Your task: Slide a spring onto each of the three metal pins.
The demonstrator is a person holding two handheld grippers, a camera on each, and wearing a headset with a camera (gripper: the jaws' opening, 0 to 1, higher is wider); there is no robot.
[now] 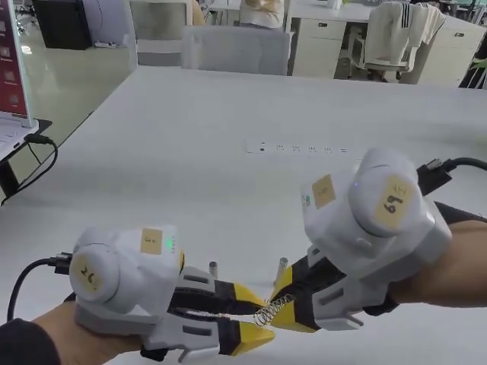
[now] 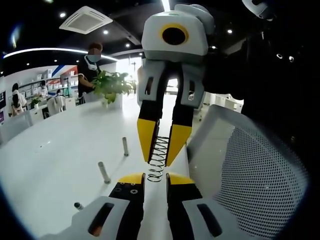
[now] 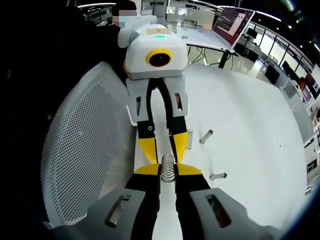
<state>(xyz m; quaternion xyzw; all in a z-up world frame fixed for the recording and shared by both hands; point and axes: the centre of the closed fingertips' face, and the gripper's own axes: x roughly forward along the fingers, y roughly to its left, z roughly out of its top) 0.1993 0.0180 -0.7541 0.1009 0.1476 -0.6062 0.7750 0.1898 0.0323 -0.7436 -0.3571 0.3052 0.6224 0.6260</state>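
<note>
The spring (image 1: 272,310) is held off the counter (image 1: 228,129), just on the person's side of the pins (image 2: 103,171), bridging the tips of the two tools. The right tool (image 3: 168,171) is closed narrow on one end of it, with the coils pinched between its yellow tips. The left tool (image 2: 156,179) meets it tip to tip, equally close to the pins. Its jaws stand a narrow gap apart around the spring's free end, and I cannot see them pressing the wire.

The pins stand upright on the counter in a short row, apart from one another.

By its look the spring is thin wire, so it should be very light, soft along its length and ready to bow sideways. It will likely be slick against hard tips (round wire squeezed too hard tends to shoot out). I would grip lightly across the outer coils, towards the end away from the pins. That leaves the leading coils and the bore clear. The open end can then be lined up over a pin and slid down without the tips fouling the pin.
</note>
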